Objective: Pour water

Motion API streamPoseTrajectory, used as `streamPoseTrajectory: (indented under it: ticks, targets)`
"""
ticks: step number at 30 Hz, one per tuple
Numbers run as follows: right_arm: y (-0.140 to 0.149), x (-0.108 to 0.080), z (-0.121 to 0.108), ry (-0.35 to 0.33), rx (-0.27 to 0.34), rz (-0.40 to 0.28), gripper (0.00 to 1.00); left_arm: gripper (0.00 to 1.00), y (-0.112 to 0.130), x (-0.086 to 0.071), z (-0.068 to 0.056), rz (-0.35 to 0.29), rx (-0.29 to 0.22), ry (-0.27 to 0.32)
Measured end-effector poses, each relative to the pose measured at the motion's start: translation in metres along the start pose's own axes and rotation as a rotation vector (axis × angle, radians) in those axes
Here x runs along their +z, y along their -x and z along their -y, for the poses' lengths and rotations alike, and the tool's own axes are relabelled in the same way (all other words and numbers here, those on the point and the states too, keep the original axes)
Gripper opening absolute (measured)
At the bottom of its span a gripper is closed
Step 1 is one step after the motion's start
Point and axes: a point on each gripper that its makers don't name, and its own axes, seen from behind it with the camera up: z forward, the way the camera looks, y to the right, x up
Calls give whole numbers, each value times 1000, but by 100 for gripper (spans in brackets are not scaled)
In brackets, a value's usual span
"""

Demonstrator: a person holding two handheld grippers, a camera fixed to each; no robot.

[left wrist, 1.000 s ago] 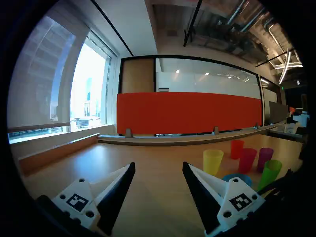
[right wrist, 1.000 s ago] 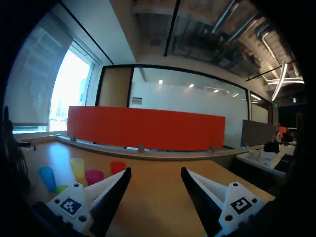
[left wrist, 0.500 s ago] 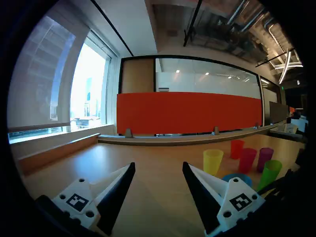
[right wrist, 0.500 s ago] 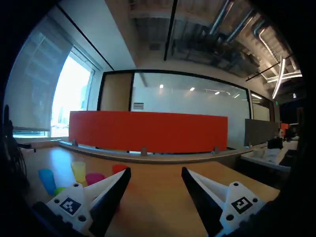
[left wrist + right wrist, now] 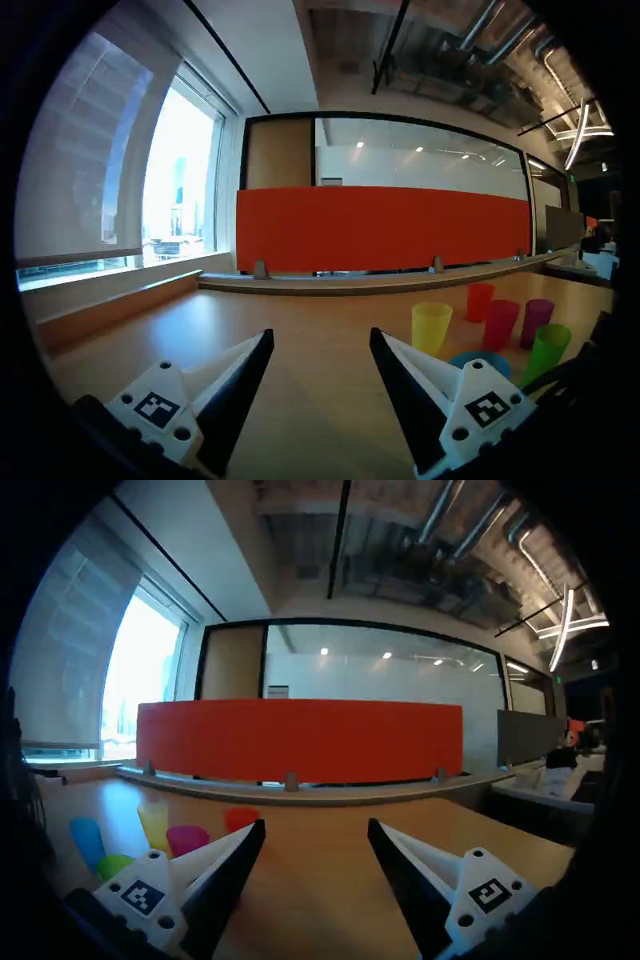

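Observation:
Several plastic cups stand on the wooden table (image 5: 312, 352). In the left gripper view a yellow cup (image 5: 431, 326), a red cup (image 5: 480, 302), a pink cup (image 5: 501, 323), a purple cup (image 5: 537, 322), a green cup (image 5: 547, 349) and a blue cup (image 5: 480, 362) cluster at the right. My left gripper (image 5: 320, 360) is open and holds nothing, left of the cups. In the right gripper view a blue cup (image 5: 86, 842), a yellow cup (image 5: 154, 824), a pink cup (image 5: 186, 839), a red cup (image 5: 241, 818) and a green cup (image 5: 114, 866) sit at the left. My right gripper (image 5: 317, 844) is open and holds nothing.
An orange partition panel (image 5: 382, 228) runs along the table's far edge, also seen as the orange partition (image 5: 299, 741). A bright window (image 5: 180, 196) lies to the left. Another desk with objects (image 5: 552, 780) stands at the far right.
The right gripper view has shifted slightly, the cups sliding a little right and the green cup showing more. The left gripper has stayed still. Both grippers remain open.

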Motion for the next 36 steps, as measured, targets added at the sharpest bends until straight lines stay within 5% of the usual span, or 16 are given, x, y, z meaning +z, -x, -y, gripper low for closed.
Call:
streamPoseTrajectory:
  ticks: [12,36]
  targets:
    - [13,5,-20,23,13,10,99,88,0,0,1,0,0,0]
    - [33,9,-18,11,7,62,99,88,0,0,1,0,0,0]
